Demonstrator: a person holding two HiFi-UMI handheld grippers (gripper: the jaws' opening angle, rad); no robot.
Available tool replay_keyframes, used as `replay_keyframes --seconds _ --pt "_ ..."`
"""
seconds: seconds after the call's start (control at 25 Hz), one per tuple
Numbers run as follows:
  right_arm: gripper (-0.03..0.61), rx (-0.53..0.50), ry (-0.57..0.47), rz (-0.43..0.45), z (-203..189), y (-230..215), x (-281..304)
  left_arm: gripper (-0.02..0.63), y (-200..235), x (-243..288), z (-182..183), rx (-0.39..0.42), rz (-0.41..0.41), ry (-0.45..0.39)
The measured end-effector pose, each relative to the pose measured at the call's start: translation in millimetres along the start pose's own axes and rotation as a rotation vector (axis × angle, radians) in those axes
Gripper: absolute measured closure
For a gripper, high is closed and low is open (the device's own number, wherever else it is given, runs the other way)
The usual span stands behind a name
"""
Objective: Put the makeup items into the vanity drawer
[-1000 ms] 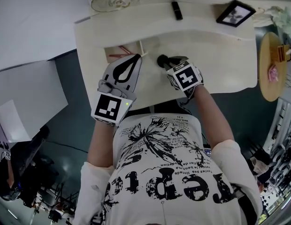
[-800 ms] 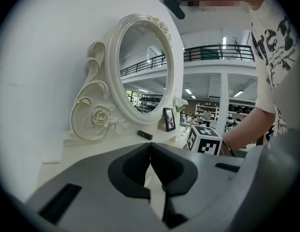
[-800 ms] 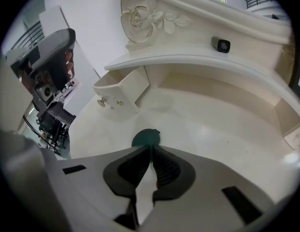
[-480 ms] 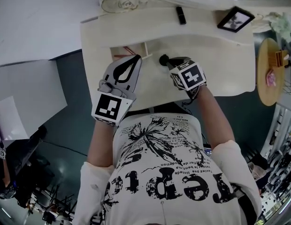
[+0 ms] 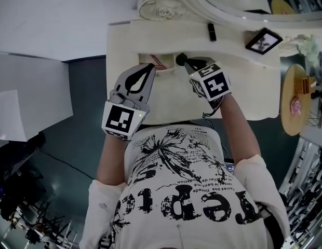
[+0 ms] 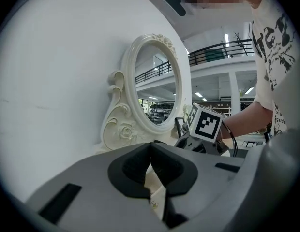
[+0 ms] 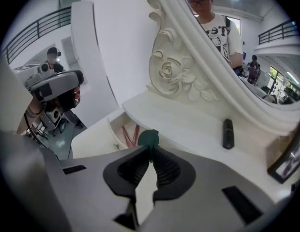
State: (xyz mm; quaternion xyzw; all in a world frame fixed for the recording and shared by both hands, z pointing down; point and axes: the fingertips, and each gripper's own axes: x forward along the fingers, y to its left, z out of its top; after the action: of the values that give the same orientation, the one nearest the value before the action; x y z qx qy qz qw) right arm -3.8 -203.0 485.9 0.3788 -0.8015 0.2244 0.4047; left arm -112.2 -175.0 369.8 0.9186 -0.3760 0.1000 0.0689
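Two hand-held grippers: both above the table (image 5: 254,87), at the open drawer (image 7: 114,129).
Left hand-held gripper (image 5: 150,66): jaws together, nothing between them; tip near the drawer's front edge.
Right hand-held gripper (image 7: 150,151): jaws have just been closing, clamped on the dark round-ended makeup item (image 7: 148,138).
Item position: at the drawer's right end, just before the table-top edge.
Drawer: red sticks (image 7: 131,135) lie inside; pale floor shows beside them.
Table top: black tube (image 7: 228,133) well apart from the drawer, near the mirror frame (image 7: 174,71).

My head view looks steeply down over the vanity top (image 5: 119,61); both gripper views sit low and close, sharing its mirror (image 6: 157,93).
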Motion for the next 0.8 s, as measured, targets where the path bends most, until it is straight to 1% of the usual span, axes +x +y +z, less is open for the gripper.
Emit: replay_keyframes --seconds 0.24,0.48,0.64,0.8 --pt "0.534 -0.089 0.002 0.081 31 47 27 0.6 28 -43 -5 -0.015 0.105 0.008" --pt "0.532 -0.133 0.024 0.132 45 72 58 0.6 56 -67 -21 -0.042 0.19 0.023" --pt "0.528 -0.143 0.04 0.16 48 84 69 0.6 63 -78 -23 -0.051 0.22 0.026" --pt "0.522 -0.128 0.055 0.184 41 83 82 0.6 66 -75 -30 -0.06 0.23 0.029"
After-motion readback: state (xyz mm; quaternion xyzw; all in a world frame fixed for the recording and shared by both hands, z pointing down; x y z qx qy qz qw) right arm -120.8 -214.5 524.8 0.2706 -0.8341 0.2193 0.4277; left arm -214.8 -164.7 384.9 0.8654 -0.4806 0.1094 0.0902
